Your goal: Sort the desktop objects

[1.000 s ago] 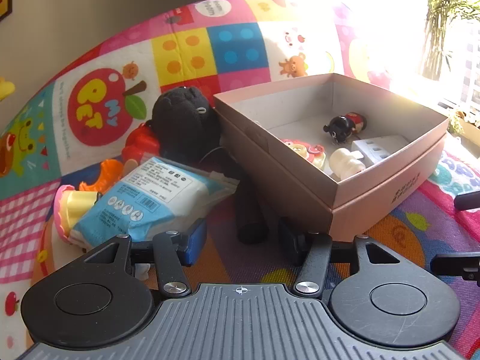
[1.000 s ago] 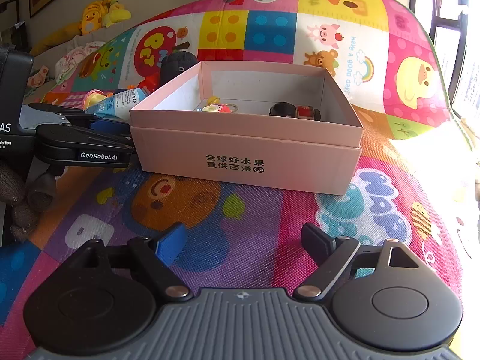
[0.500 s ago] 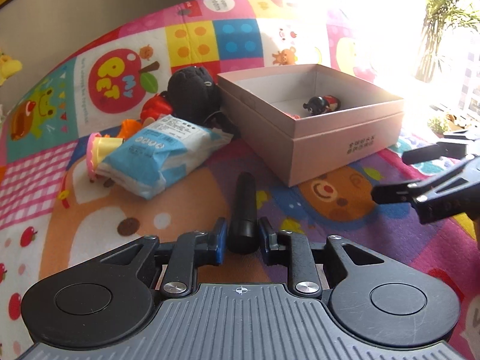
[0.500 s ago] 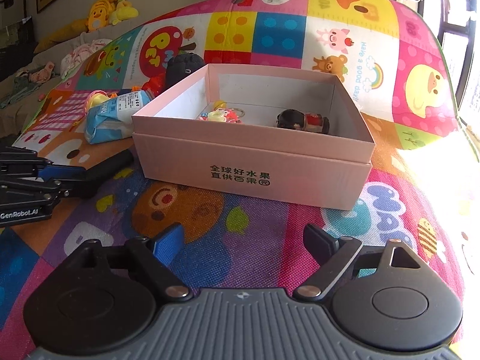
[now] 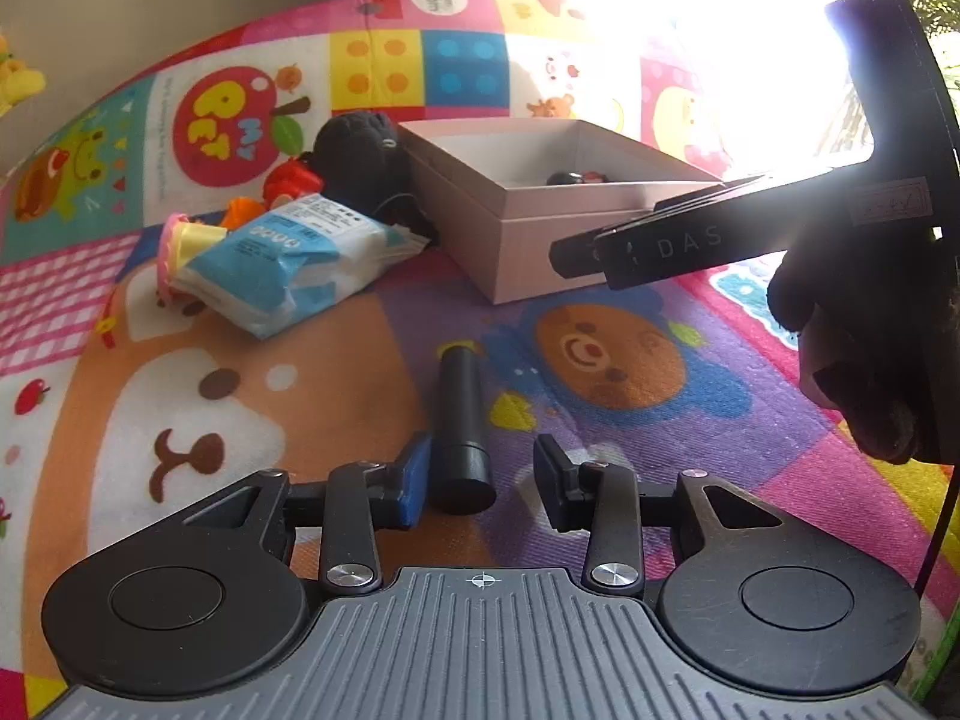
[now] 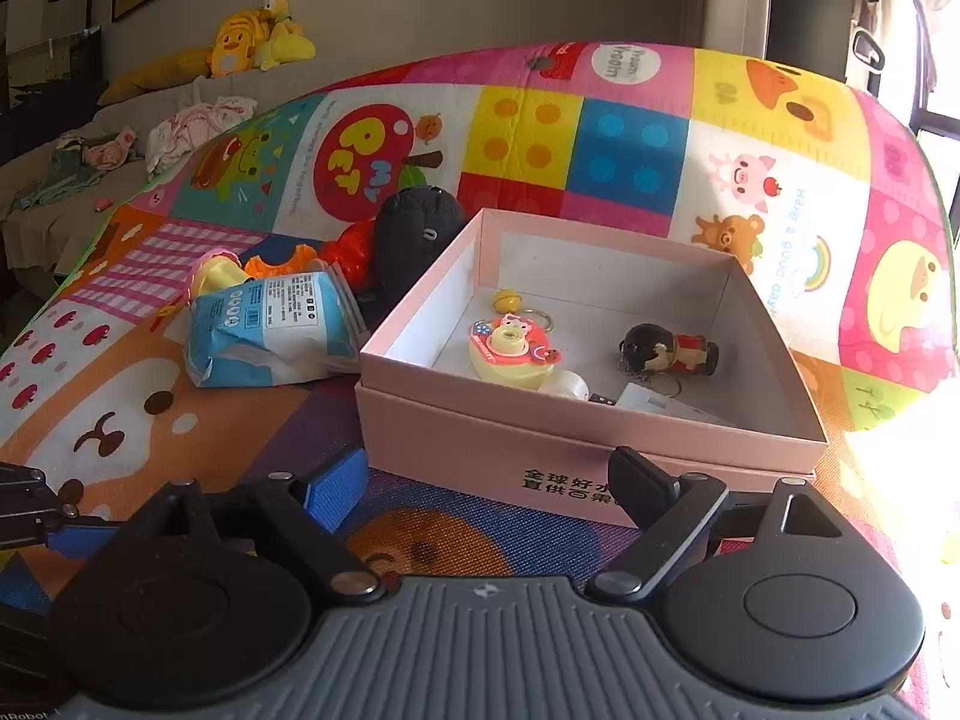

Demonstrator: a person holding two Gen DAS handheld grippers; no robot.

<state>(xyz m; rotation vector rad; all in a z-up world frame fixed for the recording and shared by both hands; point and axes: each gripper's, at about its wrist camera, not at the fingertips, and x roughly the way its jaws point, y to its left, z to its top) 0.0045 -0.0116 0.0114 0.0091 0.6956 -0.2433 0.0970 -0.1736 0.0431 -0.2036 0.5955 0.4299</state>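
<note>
A black cylinder (image 5: 462,420) lies on the colourful play mat between the fingers of my left gripper (image 5: 483,480), which is open; the blue left pad touches or nearly touches it, the right pad stands apart. The pink box (image 5: 540,222) stands beyond, and in the right wrist view (image 6: 540,444) it holds a yellow-pink keychain (image 6: 510,348), a small doll figure (image 6: 672,354) and white items. My right gripper (image 6: 489,483) is open and empty, just in front of the box's near wall; its body shows at the right of the left wrist view (image 5: 690,240).
A blue-white packet (image 5: 282,264) lies left of the box, with a yellow-pink toy (image 5: 180,240), an orange piece (image 5: 240,213), a red toy (image 5: 294,180) and a black plush (image 5: 360,150) behind it. A sofa with plush toys (image 6: 252,36) is at the back left.
My left gripper, shut on the black cylinder half a second ago, has opened around it. My right gripper has moved forward, close to the box, and now looks down into it.
</note>
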